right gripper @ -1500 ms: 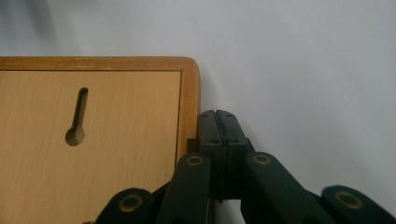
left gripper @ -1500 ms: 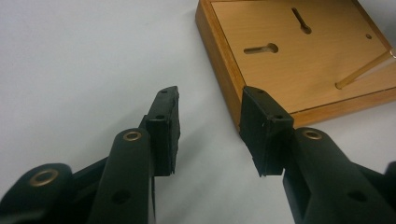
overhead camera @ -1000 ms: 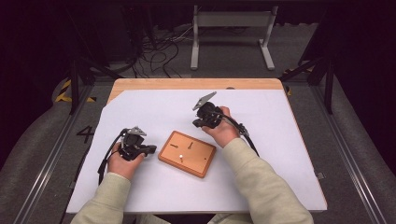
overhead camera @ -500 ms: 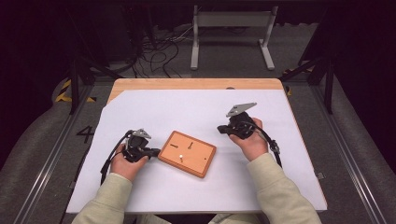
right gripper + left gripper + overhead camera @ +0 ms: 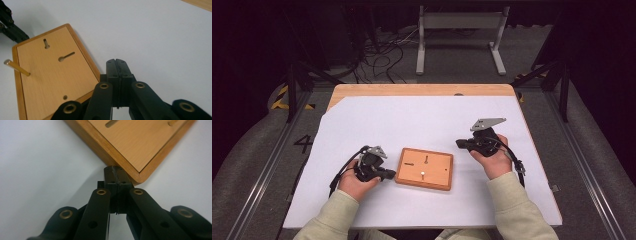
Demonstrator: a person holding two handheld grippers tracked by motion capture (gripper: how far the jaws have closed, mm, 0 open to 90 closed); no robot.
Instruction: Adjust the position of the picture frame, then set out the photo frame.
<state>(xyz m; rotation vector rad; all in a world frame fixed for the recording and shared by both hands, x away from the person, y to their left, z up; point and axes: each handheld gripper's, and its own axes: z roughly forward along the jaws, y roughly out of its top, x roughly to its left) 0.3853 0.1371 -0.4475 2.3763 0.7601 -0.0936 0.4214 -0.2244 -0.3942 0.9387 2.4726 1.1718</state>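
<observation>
1. Your left gripper (image 5: 384, 174), jaws pressed together and empty, touches the left edge of the wooden board (image 5: 432, 175).
2. Your right gripper (image 5: 460, 144), also closed and empty, stands apart at the board's right.
3. The upright brass pin (image 5: 17, 68) lies nearer the left one.

A wooden table (image 5: 422, 90) stood at the centre of the high view, its top almost wholly covered by a white sheet (image 5: 412, 125) that left a bare strip along the far edge. A wooden board (image 5: 424, 168) lay flat on the sheet, just below the frame's centre.
</observation>
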